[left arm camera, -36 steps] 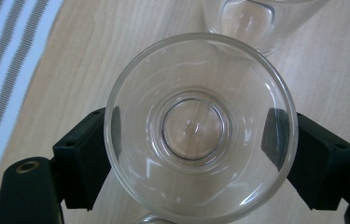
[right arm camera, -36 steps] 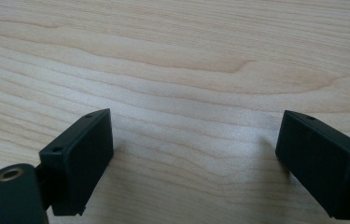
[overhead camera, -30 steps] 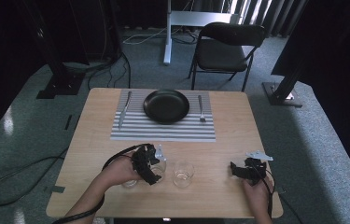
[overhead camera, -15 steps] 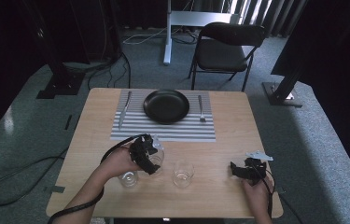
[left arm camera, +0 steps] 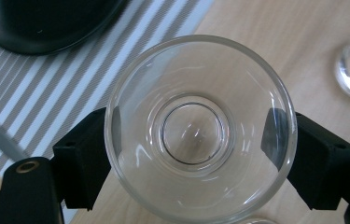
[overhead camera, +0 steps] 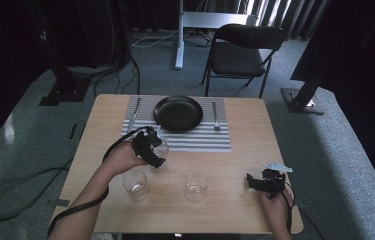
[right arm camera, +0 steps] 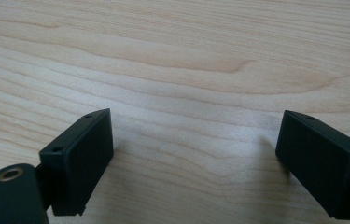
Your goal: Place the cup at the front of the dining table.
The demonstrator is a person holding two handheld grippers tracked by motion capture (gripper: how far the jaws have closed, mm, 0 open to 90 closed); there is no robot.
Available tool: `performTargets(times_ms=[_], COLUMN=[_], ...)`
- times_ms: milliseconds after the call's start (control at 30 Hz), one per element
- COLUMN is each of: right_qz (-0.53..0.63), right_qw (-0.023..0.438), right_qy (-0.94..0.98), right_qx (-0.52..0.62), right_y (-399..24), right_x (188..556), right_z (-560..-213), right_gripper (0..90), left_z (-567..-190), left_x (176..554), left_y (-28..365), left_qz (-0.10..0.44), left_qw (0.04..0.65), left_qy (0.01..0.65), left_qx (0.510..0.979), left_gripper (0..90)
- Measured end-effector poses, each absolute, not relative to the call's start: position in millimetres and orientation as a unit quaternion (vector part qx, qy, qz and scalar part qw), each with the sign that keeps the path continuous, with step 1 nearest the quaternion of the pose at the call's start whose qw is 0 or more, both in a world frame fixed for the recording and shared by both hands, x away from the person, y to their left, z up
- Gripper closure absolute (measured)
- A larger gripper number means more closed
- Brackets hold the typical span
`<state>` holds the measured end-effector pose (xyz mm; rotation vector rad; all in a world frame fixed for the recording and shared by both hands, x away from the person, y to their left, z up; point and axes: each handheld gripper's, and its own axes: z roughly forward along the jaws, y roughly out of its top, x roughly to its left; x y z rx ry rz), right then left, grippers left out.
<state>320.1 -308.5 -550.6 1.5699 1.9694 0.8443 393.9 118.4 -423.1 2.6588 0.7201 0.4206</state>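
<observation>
A: Your clear, round drinking glass [left arm camera: 200, 128] sits clamped between the two black jaws of your left tool [overhead camera: 147, 147], rim toward the camera that rides on it. From above, you hold it over the near left corner of the grey-and-white striped placemat [overhead camera: 200, 140], close to the round black plate [overhead camera: 178, 113].

B: What lies around it?

A: Two more clear glasses stand on the pale wooden surface [overhead camera: 235, 210] nearer you: one [overhead camera: 135, 184] just beside your left forearm, another [overhead camera: 196, 186] toward the middle. A knife [overhead camera: 134, 115] lies left of the plate, a fork [overhead camera: 215, 116] right of it.

B: And your other hand?

A: Your right tool [overhead camera: 264, 183] rests at the near right edge, well apart from the glasses, jaws spread wide with nothing between them.
</observation>
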Motion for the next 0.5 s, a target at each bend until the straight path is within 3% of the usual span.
performTargets(times_ms=[500], right_qz=[0.309], right_qw=[0.240], right_qy=[0.720], right_qx=[0.574], right_y=[-308.3], right_x=[319.8], right_z=[-550.6], right_gripper=[10.9], left_z=[-419.0], left_x=[440.1], left_y=[134.4], left_qz=[0.173], left_qw=[0.172], left_qy=[0.333], left_qx=[0.911], left_gripper=[18.5])
